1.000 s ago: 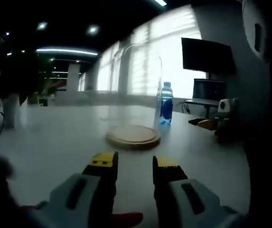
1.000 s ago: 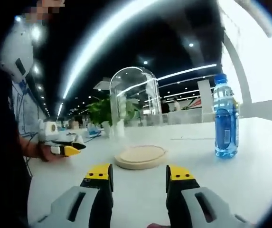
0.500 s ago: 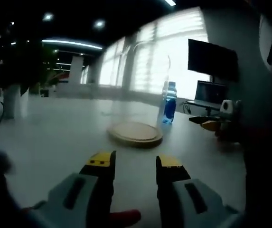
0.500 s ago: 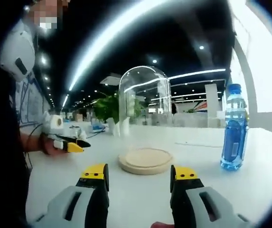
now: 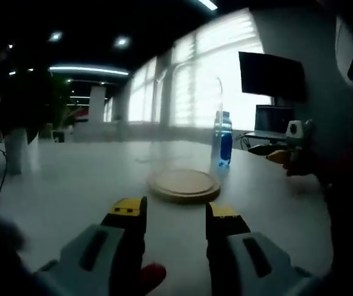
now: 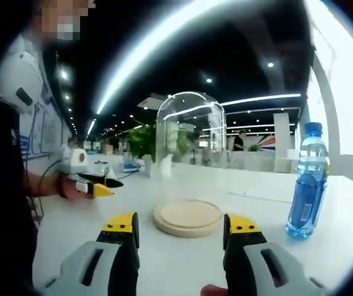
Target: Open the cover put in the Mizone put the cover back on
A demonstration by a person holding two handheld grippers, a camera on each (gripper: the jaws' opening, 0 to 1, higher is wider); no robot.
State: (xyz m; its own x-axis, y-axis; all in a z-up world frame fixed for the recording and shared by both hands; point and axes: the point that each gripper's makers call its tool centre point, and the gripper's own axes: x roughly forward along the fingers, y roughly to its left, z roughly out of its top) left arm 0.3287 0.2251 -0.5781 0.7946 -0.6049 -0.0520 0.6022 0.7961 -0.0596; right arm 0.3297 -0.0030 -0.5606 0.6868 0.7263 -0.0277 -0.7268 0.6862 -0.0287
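I am holding both claws, left gripper (image 5: 175, 213) and right gripper (image 6: 180, 225), released; careless gripping risks tipping the glass dome (image 6: 190, 160) onto the Mizone bottle (image 6: 308, 182).

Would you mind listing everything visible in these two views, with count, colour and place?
Glass dome cover: one, clear, standing on the wooden base.
Wooden base: one, pale tan, round, on the table ahead of both grippers.
Mizone bottle: one, blue with a blue cap, upright on the table beside the base, apart from it.
Table: one, white, carrying all the above.
Monitors: two, dark, beyond the table by the window in the left gripper view.
Left gripper: one, grey with yellow-tipped black jaws, open, above the table, empty.
Right gripper: one, same colours, open, empty.
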